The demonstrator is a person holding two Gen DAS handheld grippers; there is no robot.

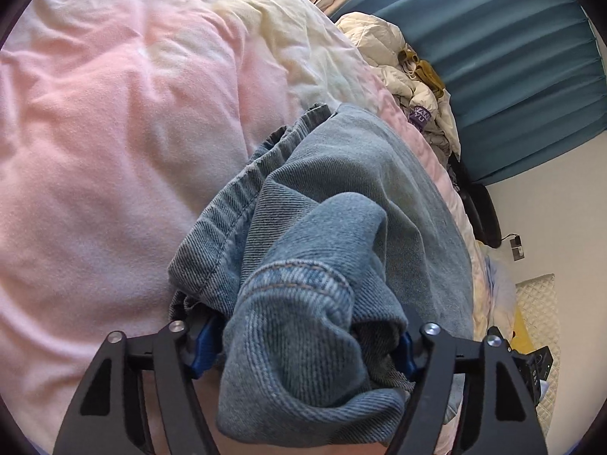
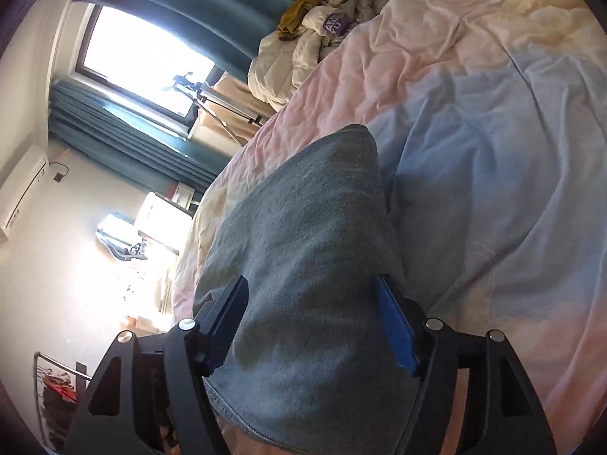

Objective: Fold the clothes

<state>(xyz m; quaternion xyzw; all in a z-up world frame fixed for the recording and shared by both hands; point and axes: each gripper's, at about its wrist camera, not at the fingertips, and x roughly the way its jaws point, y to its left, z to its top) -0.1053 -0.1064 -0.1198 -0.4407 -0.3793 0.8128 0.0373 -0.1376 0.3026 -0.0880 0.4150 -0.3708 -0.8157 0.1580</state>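
Note:
Light-blue denim jeans [image 1: 334, 204] lie bunched over the pink bedcover [image 1: 114, 151], hem and seam toward the camera. My left gripper [image 1: 303, 345] is shut on a thick wad of that denim; its blue pads [image 1: 203, 345] are mostly buried in cloth. In the right wrist view the same jeans [image 2: 311, 250] drape as a smooth grey-blue fold rising from between the fingers. My right gripper [image 2: 315, 326] is shut on the fold, with a dark finger left and a blue pad [image 2: 396, 330] right. The jeans hang above the pastel bedcover [image 2: 474, 132].
A crumpled cream duvet with a mustard garment [image 1: 409, 76] lies at the bed's far end, below teal curtains [image 1: 512, 57]. The right wrist view shows a bright window [image 2: 144, 53], a wall air conditioner [image 2: 22, 185] and a wire rack [image 2: 57, 386] beside the bed.

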